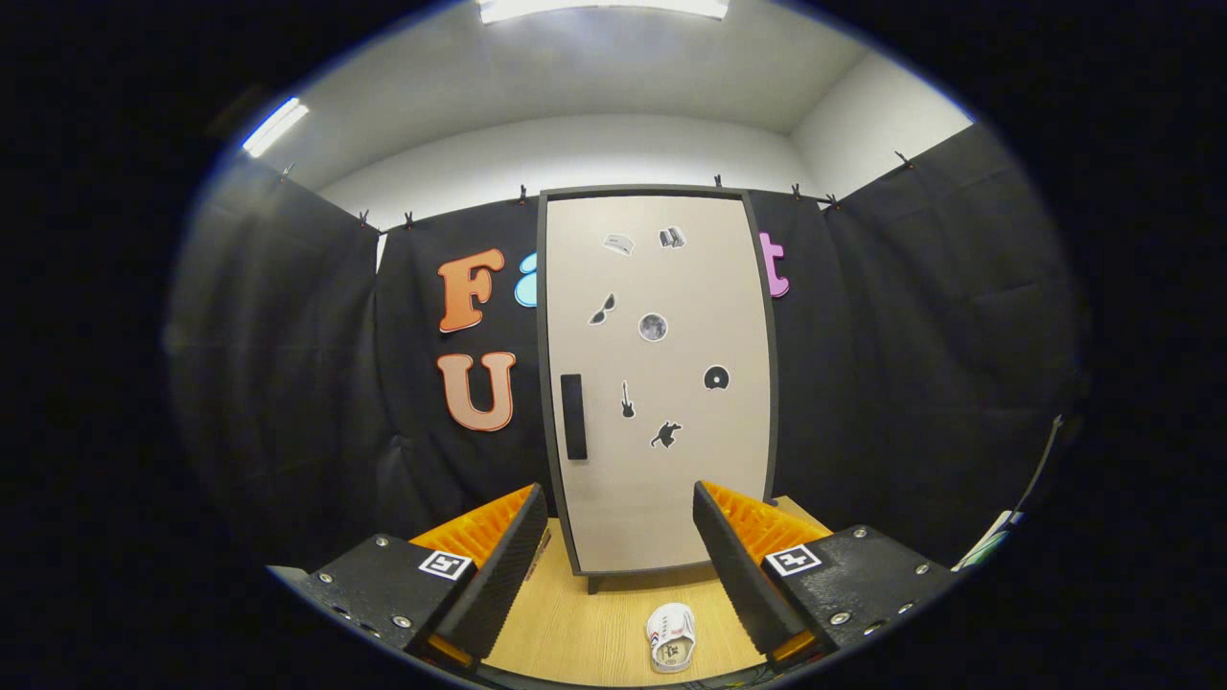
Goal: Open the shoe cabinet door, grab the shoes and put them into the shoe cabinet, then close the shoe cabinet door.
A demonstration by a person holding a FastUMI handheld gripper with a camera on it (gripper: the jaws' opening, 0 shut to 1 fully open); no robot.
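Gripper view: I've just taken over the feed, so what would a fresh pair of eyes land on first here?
The tall shoe cabinet stands shut beyond the fingers, its pale door dotted with small stickers and a dark handle near its left edge. On the wooden table in front of it lies a small white shoe, low between the fingers. The gripper is open, holding nothing.

Door stickers [653, 327] too small.

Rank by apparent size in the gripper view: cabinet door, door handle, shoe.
1. Cabinet door, shut.
2. Shoe, lying between the open gripper fingers; nearness enlarges it.
3. Door handle, roughly shoe-sized, so unsure.
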